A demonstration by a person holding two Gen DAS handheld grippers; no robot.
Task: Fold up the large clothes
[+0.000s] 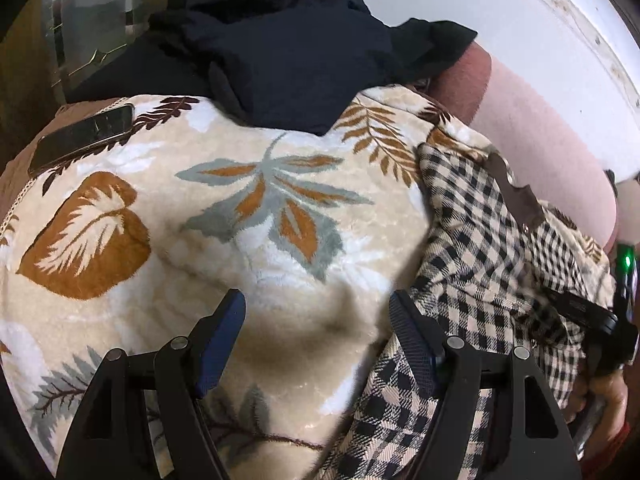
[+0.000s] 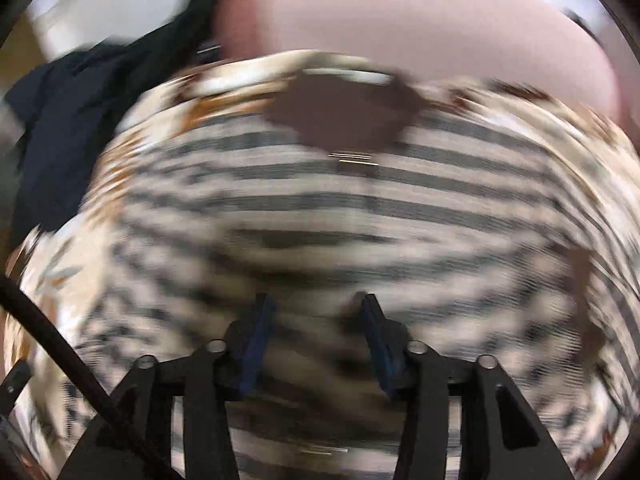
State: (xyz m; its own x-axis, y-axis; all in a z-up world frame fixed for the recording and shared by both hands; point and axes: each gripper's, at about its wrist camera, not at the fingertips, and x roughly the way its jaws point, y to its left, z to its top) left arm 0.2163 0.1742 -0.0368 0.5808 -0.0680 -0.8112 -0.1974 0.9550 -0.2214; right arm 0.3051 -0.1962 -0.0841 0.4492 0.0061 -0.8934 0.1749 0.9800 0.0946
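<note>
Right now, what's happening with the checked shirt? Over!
Left gripper open, nothing held. Right gripper open above the checked shirt, nothing gripped. Shirt rumpled on the leaf blanket. Dark garment and phone nearby.

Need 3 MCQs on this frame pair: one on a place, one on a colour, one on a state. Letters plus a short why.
1. Where does the phone lie?
A. at the left edge of the leaf-print blanket
B. on the checked garment
C. on the pink surface

2. What colours is the checked garment?
A. red and white
B. black and beige
C. plain navy

3. How do the left tongs stand?
A. shut on the dark garment
B. shut on the phone
C. open, with only blanket showing between the fingers

Answers:
1 A: the phone rests on the blanket's left edge, far from the check cloth.
2 B: black and beige squares show in the left wrist view.
3 C: the blue pads stand wide apart and grip nothing; the dark garment lies further back.
</note>
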